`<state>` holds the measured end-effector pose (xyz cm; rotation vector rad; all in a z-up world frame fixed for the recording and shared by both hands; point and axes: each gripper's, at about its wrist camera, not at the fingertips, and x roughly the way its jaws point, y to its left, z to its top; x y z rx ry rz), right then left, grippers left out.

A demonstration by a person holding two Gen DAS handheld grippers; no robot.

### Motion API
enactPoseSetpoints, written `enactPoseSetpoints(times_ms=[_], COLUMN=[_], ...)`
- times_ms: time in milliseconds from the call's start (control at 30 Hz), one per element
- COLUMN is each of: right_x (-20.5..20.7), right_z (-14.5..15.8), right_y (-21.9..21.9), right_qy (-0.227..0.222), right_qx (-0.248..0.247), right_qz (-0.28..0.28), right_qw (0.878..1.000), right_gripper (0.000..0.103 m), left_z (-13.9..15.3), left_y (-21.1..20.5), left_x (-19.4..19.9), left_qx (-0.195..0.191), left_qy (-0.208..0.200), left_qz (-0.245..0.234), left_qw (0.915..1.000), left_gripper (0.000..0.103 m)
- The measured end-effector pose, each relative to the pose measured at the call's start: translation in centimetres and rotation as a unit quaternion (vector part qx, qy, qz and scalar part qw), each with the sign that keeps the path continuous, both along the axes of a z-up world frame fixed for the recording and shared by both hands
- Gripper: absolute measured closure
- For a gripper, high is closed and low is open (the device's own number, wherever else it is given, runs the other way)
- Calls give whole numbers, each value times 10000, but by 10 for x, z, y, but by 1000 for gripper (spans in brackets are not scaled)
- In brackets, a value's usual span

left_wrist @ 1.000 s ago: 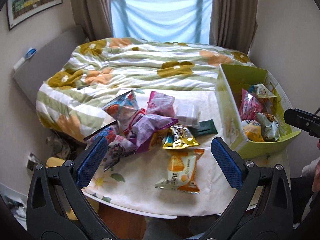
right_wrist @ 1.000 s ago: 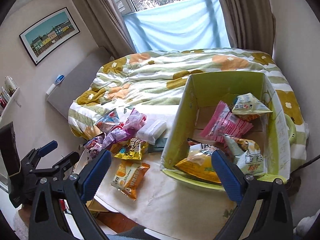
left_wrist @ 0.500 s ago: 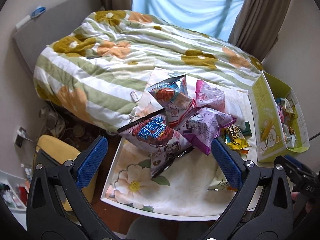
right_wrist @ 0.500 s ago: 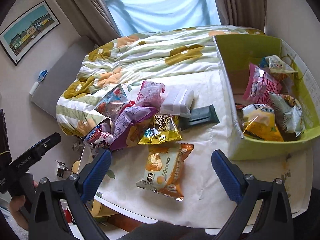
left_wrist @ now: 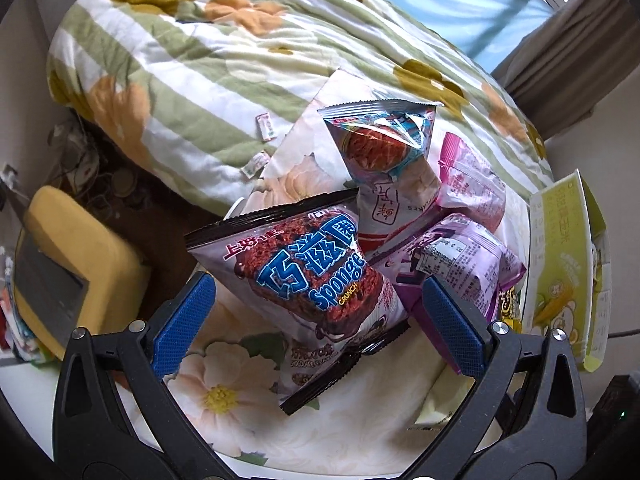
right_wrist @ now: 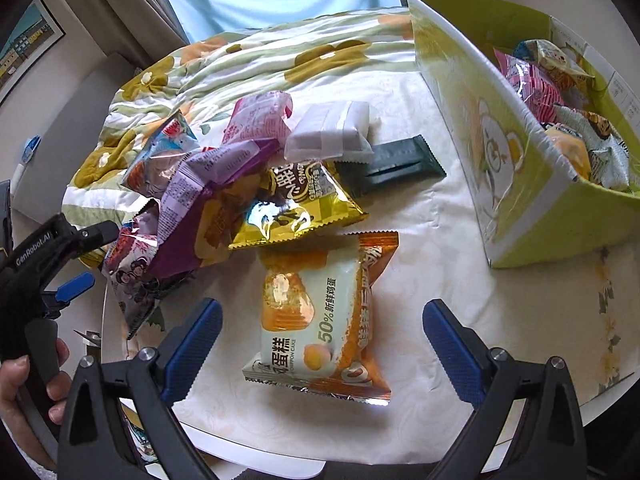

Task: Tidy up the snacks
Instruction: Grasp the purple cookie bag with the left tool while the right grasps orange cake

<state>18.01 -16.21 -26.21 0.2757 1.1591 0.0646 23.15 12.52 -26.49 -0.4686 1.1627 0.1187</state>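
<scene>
A pile of snack packets lies on the white table. My left gripper (left_wrist: 318, 318) is open, its blue fingers on either side of a purple "Sponge Crunch" bag (left_wrist: 316, 276) at the pile's left end. My right gripper (right_wrist: 322, 344) is open, straddling an orange chiffon cake packet (right_wrist: 320, 312) near the table's front edge. A gold packet (right_wrist: 296, 204), a dark green bar (right_wrist: 394, 168), a white packet (right_wrist: 328, 132) and purple packets (right_wrist: 200, 184) lie behind it. The green box (right_wrist: 504, 148) at the right holds several snacks.
A bed with a flowered green-striped quilt (left_wrist: 224, 52) borders the table's far side. A yellow stool (left_wrist: 76, 256) stands by the table's left corner. The table's front edge (right_wrist: 360, 456) is close under the right gripper. The left gripper shows in the right wrist view (right_wrist: 76, 284).
Both grippers have come down and forward toward the table. The left one swung left onto the Sponge Crunch bag; the right one swung from the box to the cake packet.
</scene>
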Motion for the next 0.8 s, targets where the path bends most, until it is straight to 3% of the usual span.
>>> enactPoseSetpoints(times_ms=[300,400,533,800], right_x=[12,15,21,26], right_z=[-26,-32,-38,-44], right_y=[-6,-7,-7,0], right_qy=[236,299,379,463], right_qx=[211,266,271,207], right_qz=[-74,-47,28,186], right_qw=[9995,9992,9989,9985], right_gripper=[3,3,3,3], left_z=[-31,-36,-42,-43], left_y=[-13,-13,-13,-7], left_x=[17,16,15,7], left_qx=[271,241,265,167], left_qy=[428,465,521,418], left_qz=[-105,-151,-265,-329], left_qw=[9987,9985,9979,9984], left_gripper=[2,7,25,36])
